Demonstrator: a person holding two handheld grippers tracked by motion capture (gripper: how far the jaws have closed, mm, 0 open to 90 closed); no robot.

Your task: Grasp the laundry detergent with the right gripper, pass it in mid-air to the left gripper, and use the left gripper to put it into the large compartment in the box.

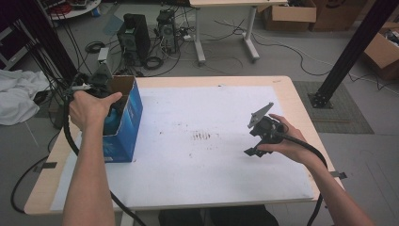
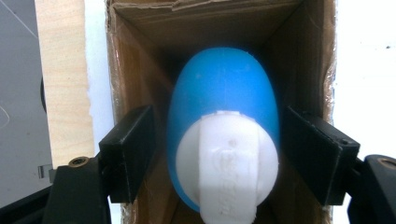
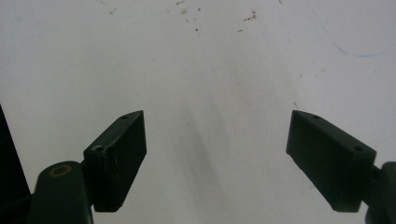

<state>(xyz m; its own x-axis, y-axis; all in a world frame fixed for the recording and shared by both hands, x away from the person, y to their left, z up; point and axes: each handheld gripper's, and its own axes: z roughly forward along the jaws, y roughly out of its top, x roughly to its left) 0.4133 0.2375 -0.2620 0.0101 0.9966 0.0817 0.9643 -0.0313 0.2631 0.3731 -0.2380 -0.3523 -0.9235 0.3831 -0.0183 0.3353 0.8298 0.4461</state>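
Observation:
A blue bottle (image 2: 224, 93) with a white cap (image 2: 227, 163) stands inside an open blue cardboard box (image 1: 126, 134) at the table's left edge. In the high view the bottle (image 1: 111, 123) shows through the box's open top, under the person's left hand. My left gripper (image 2: 219, 135) reaches into the box, open, with one jaw on each side of the bottle and a thin gap at both. My right gripper (image 1: 254, 151) is held over the right half of the white sheet (image 1: 211, 165). It is open (image 3: 215, 140), with nothing between its jaws but the sheet.
The brown inner walls of the box (image 2: 140, 79) close in tightly around the left jaws. Faint brown marks (image 1: 201, 136) stain the sheet's middle. Beyond the table stand computer towers (image 1: 134, 35), cables, a desk leg and cardboard boxes (image 1: 289, 14).

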